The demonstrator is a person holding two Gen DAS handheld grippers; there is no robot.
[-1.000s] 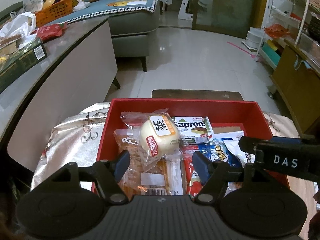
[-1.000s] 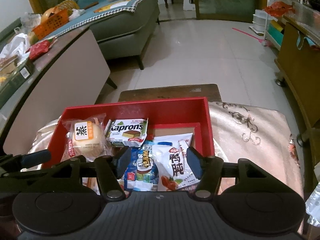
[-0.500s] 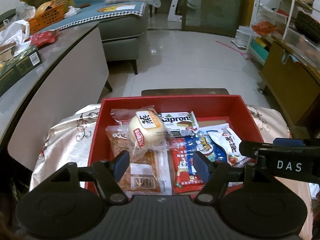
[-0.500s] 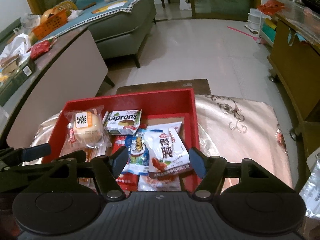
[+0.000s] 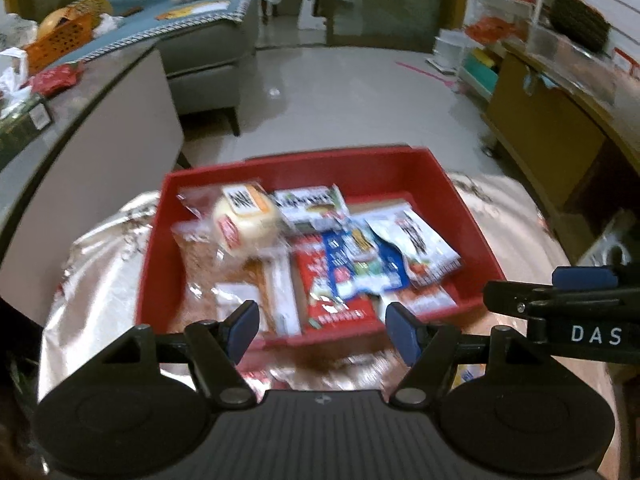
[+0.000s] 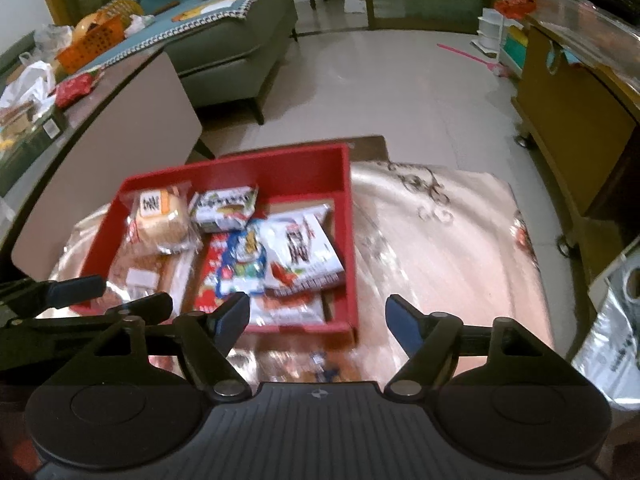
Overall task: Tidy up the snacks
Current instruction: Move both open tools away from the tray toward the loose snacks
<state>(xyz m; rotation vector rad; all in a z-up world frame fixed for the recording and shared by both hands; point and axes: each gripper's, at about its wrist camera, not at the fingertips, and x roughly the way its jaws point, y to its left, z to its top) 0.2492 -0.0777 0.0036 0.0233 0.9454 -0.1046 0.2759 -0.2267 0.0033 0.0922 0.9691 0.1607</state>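
Observation:
A red box (image 5: 392,166) (image 6: 348,216) on the shiny tablecloth holds several snack packs: a round bun in clear wrap (image 5: 244,220) (image 6: 162,220), a Kaprons wafer pack (image 5: 310,206) (image 6: 224,206), a blue packet (image 5: 356,264) (image 6: 244,260) and a white packet (image 5: 420,242) (image 6: 300,248). My left gripper (image 5: 322,322) hangs open over the box's near wall, with nothing between its fingers. My right gripper (image 6: 318,318) is above the box's near right corner, its jaws opening and empty. More wrapped snacks (image 6: 316,362) lie blurred on the cloth just below both grippers.
A grey counter (image 6: 132,92) with bags, a dark box and an orange basket (image 6: 94,42) runs along the left. A sofa (image 6: 236,44) stands behind it. A wooden cabinet (image 6: 572,112) lines the right. A white plastic bag (image 6: 612,336) hangs at the table's right edge.
Both grippers have drawn back toward me, so the box sits farther away. The right gripper's jaws have spread wider and the white packet that was between them now lies in the box.

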